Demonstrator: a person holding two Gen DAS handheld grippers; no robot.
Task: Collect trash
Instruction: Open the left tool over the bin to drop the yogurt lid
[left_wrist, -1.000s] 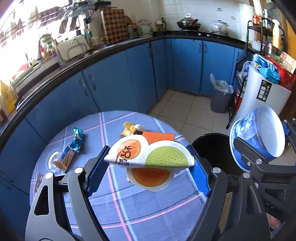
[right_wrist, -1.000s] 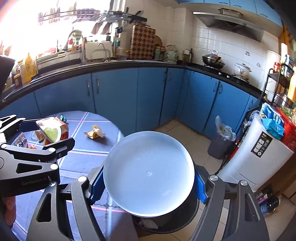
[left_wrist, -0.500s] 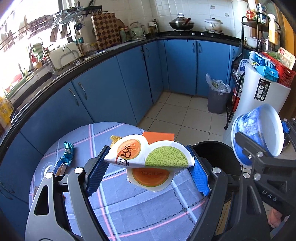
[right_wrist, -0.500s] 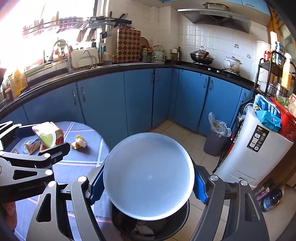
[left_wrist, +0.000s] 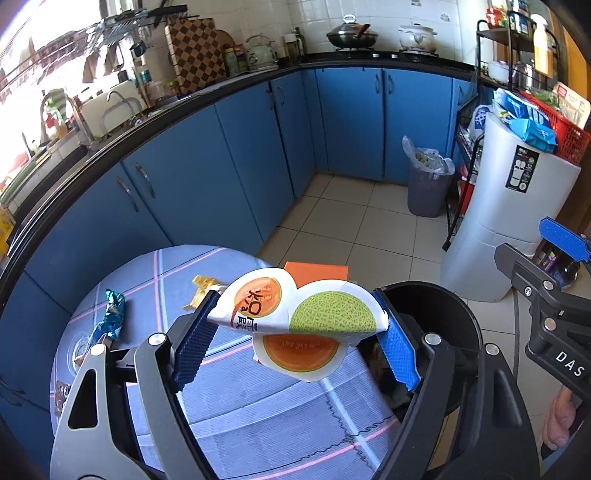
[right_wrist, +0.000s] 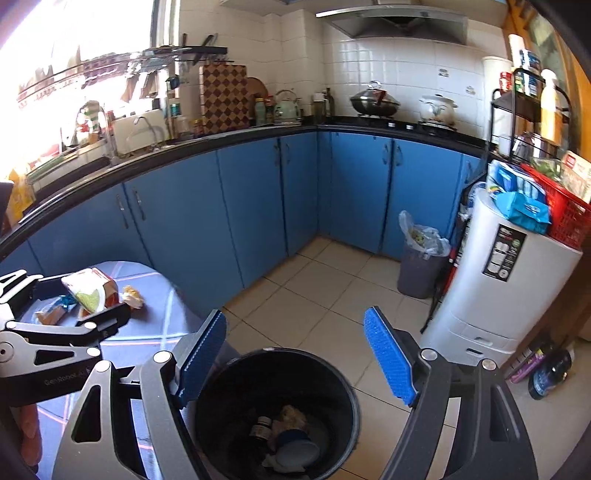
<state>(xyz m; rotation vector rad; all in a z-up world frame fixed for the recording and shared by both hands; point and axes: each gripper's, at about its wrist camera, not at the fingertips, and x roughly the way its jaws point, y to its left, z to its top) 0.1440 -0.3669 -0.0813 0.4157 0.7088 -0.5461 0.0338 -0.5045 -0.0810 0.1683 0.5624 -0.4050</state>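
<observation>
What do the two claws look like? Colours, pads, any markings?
Both are alike: grey metal frames with triangular cut-outs and silver bolt heads, black finger arms, blue ribbed pads. The left claw carries faint lettering on its side, seen from the right camera. The right claw shows white letters "DAS" in the left camera.

My left gripper (left_wrist: 295, 339) holds a carton (left_wrist: 295, 310) above the table's (left_wrist: 258, 424) edge. The bin (right_wrist: 277, 410) stands right of the table, under my empty right gripper (right_wrist: 295, 354); a bowl (right_wrist: 299, 448) lies inside.
</observation>
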